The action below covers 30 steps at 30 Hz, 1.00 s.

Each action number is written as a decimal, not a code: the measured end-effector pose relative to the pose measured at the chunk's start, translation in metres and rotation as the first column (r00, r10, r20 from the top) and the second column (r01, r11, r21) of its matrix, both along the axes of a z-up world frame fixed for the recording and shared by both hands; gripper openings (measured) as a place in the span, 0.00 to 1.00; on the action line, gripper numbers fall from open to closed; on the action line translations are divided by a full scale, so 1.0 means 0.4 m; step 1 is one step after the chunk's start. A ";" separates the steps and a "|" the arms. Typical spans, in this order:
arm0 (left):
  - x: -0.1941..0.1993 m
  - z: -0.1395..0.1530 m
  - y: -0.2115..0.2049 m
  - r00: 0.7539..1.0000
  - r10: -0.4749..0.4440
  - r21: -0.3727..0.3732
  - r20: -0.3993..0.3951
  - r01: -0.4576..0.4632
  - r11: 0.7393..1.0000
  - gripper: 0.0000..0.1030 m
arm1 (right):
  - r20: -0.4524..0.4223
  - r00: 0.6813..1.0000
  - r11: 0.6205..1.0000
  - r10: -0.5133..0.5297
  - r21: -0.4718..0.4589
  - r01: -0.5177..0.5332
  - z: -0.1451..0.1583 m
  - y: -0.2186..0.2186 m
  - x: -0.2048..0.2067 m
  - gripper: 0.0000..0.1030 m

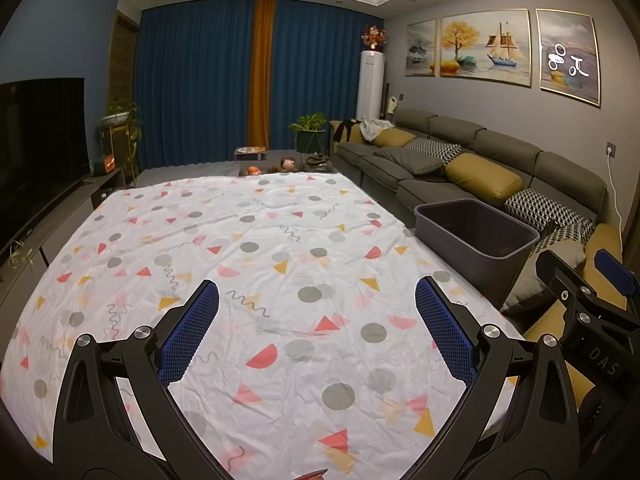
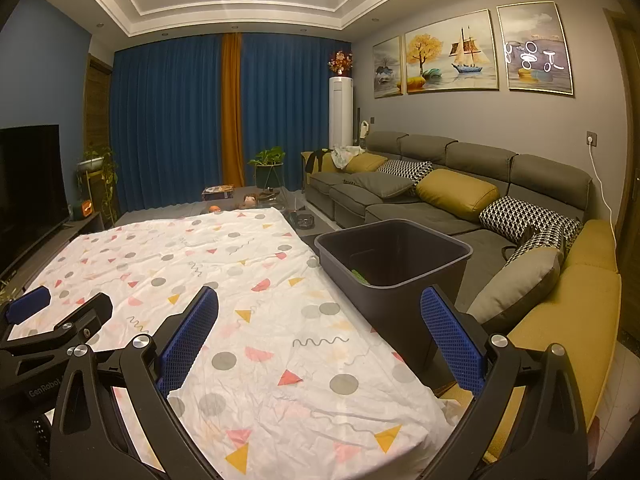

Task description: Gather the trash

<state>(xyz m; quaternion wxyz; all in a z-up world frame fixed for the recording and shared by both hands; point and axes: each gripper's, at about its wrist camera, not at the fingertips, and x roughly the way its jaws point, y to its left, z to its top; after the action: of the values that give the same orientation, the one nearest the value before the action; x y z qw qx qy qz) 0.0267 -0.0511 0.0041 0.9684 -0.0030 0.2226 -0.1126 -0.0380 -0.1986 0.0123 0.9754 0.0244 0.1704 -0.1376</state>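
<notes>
A patterned sheet point(image 1: 256, 248) covers the counter, dark bin point(image 2: 394, 258) at its edge beside the sofa point(image 2: 460, 184). Both grippers point(image 1: 316, 336) point(image 2: 320, 340) hover with jaws spread wide, empty.

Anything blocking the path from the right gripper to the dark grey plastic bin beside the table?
Nothing visible does. The right gripper is open and empty over the patterned white tablecloth, and the dark grey plastic bin stands open-topped past the cloth's right edge, with only bare cloth between.
</notes>
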 end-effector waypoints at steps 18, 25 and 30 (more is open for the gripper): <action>-0.008 -0.005 -0.002 1.000 0.000 -0.003 0.000 0.000 1.000 0.94 | -0.001 1.000 1.000 0.000 0.003 0.000 -0.001 -0.001 -0.005 0.95; -0.008 -0.005 -0.002 1.000 0.000 -0.003 0.003 0.001 1.000 0.94 | -0.002 1.000 1.000 -0.001 0.004 0.001 -0.002 0.000 -0.005 0.95; -0.011 -0.006 0.001 1.000 0.004 -0.004 0.002 -0.004 1.000 0.94 | -0.001 1.000 1.000 -0.001 0.004 0.001 -0.002 0.001 -0.005 0.95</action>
<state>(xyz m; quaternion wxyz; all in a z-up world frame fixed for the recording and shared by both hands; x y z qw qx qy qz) 0.0222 -0.0509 0.0018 0.9688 -0.0050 0.2213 -0.1112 -0.0401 -0.1982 0.0117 0.9752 0.0262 0.1712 -0.1376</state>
